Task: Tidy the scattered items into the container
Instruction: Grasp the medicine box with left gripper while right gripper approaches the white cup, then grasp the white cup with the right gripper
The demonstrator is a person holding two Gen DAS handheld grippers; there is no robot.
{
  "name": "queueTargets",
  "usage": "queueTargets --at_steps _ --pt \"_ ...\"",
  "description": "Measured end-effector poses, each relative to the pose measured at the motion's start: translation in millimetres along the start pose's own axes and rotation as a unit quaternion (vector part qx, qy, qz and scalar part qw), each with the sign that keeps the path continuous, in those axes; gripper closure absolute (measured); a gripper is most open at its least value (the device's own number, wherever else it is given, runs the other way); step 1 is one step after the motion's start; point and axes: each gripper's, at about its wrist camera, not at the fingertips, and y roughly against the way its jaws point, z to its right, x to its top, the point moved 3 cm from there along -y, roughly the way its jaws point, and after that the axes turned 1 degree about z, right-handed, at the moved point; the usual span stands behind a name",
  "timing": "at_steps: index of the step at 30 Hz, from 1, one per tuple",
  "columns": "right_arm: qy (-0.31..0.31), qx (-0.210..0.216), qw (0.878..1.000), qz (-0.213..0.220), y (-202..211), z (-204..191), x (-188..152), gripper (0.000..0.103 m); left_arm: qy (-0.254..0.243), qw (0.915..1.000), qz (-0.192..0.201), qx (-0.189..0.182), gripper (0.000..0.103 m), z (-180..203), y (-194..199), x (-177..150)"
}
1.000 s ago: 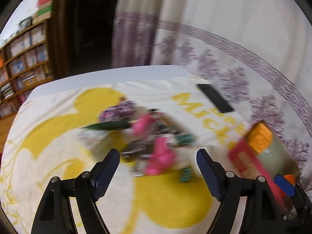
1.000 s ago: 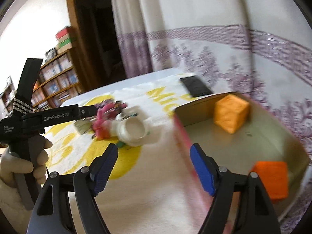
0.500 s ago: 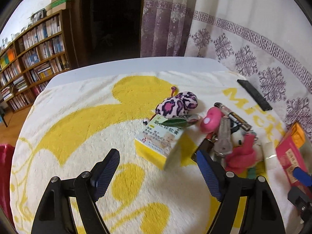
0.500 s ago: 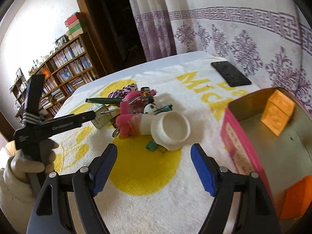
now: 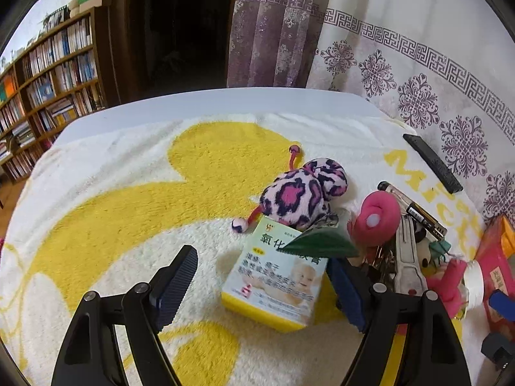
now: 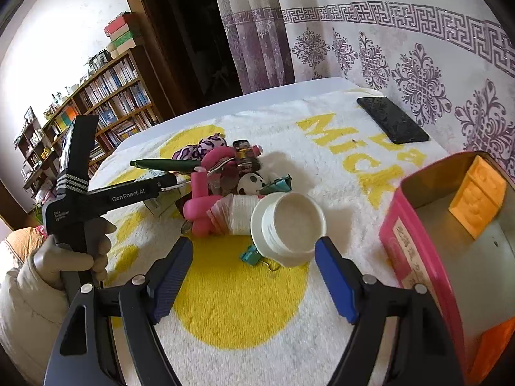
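Book-lined room with one wooden bookshelf (image 5: 48,74) at far left, a dark doorway, and a purple-patterned curtain (image 5: 418,74) at right; in front, a table under one white-and-yellow towel (image 5: 135,193). At near left in the right wrist view, one gloved left hand (image 6: 69,257) gripping the handle of the left gripper (image 5: 262,284), with both jaws spread wide and nothing between them, low over the towel. Just beyond and between its fingers, one yellow medicine box (image 5: 276,280) lying flat, with one dark green leaf-shaped piece (image 5: 318,246) resting on its far right corner. Behind the box, one leopard-print plush toy (image 5: 299,196), touching it. Further right, the heap: one pink plush figure (image 5: 375,218), one silver metal tool (image 5: 407,257), one panda charm (image 6: 252,182), one battery (image 5: 418,215), all pressed together. Near side of the heap, one white jar (image 6: 288,223) on its side, mouth toward the camera, with two teal binder clips, one (image 6: 278,183) behind it and one (image 6: 252,254) at its near left. Right gripper (image 6: 254,284) released, fingers apart, bracketing the jar from the near side without clasping it. Far right, one black phone (image 6: 391,124) flat on the towel, well apart from the heap. At near right, one pink container (image 6: 418,257), open-topped, holding two orange blocks, one (image 6: 478,197) at the far wall and one (image 6: 495,347) at the near edge.
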Motion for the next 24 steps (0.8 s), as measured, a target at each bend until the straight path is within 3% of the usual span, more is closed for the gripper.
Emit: queueTargets --at_steps 3,4,5,6,24 --pt "0.001 -0.005 1.0 -0.002 -5.6 -1.6 2.5 0.022 0.011 0.9998 -0.012 -0.012 0.024 -2.8 -4.4 -3.3" --pt "0.001 -0.007 1.0 -0.002 -7.6 -1.9 3.1 0.022 0.011 0.9997 -0.015 -0.013 0.032 -3.1 -4.8 -4.5" --pt "0.0 -0.008 1.0 -0.003 -9.4 -1.6 3.3 0.022 0.01 0.9996 -0.02 -0.015 0.053 -2.9 -5.0 -6.1" --pt "-0.003 -0.007 1.0 -0.005 -11.2 -0.7 3.4 0.022 0.012 0.9994 -0.026 -0.017 0.055 -3.2 -5.0 -7.7" --pt "-0.07 -0.021 0.996 -0.051 -48.1 29.2 9.9 0.024 0.029 0.9992 0.021 -0.019 0.055 -4.2 51.5 9.2"
